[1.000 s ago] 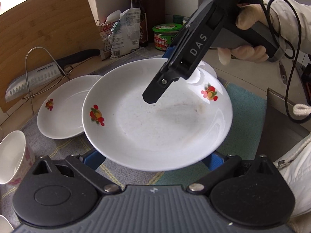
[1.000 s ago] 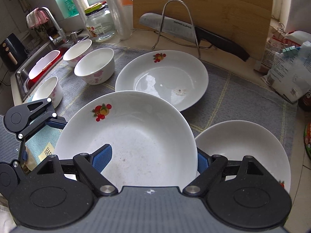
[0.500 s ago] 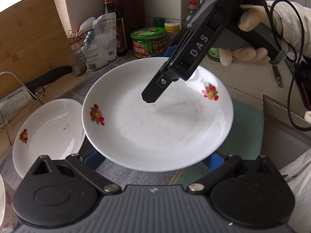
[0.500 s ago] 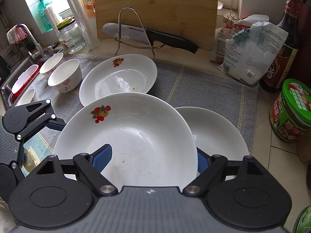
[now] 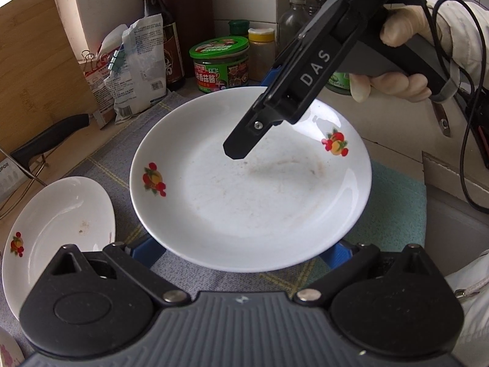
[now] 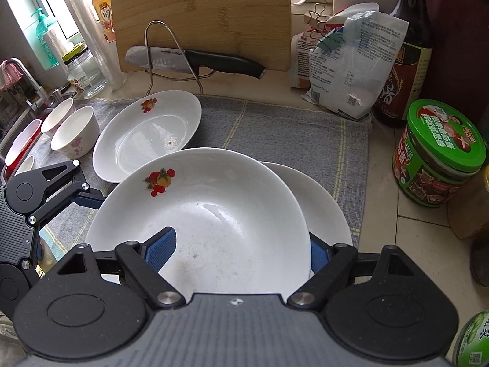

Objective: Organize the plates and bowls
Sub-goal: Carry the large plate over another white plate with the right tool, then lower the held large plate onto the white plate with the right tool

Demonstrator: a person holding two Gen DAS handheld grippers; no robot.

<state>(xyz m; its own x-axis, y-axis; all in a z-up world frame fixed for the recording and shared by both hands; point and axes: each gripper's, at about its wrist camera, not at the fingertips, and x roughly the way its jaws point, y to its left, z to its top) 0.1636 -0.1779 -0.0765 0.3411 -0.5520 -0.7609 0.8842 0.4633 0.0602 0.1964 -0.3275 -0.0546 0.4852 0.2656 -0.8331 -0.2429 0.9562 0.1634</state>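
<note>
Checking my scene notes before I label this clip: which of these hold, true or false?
1. Both the left gripper and the right gripper grip the same plate. True.
2. That plate is spotless. False: faint brownish smears mark its middle.
3. The knife lies flat on the mat. False: it rests in the wire rack in front of the cutting board.
4. A second plate lies on the mat, partly hidden behind the held one. True.
5. The bowls sit inside the held plate. False: they stand apart, near the sink.
</note>
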